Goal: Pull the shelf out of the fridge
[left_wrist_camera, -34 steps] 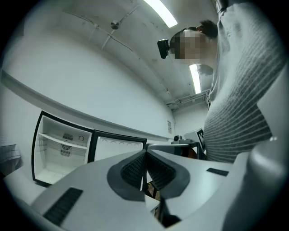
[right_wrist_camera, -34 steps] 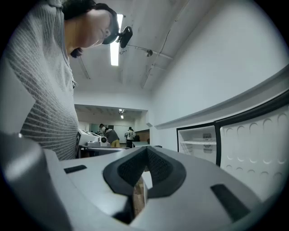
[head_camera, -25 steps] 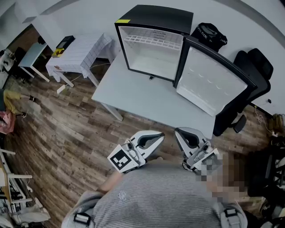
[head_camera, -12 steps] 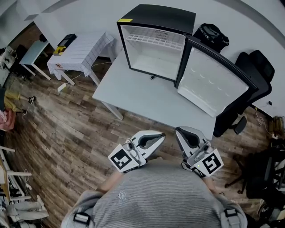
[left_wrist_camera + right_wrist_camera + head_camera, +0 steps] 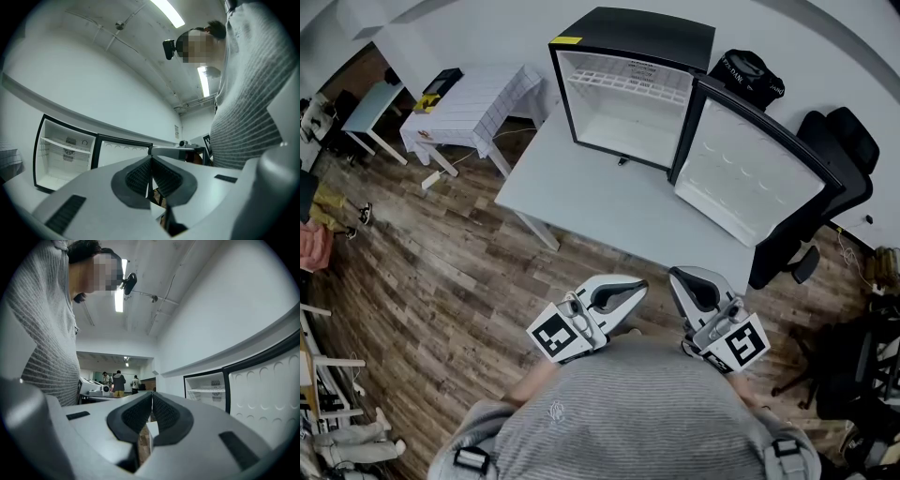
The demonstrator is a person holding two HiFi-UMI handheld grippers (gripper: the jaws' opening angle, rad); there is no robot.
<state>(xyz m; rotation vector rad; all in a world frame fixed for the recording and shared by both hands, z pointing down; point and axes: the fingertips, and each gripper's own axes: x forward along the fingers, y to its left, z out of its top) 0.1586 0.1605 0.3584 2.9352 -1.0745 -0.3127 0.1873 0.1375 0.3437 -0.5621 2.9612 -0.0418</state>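
While shelf (image 5: 623, 84) sits in fridge (image 5: 637, 33), well apart | left hand-held gripper (image 5: 151, 161) clenched, empty | right hand-held gripper (image 5: 152, 397) clenched, empty

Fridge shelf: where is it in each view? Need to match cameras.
Head view: shelf top centre, high inside the open fridge.
Left gripper view: shelf far left, inside the fridge.
Right gripper view: shelf right of centre, inside the fridge.
Shared landmark: the open fridge door, right of the shelf in every view.
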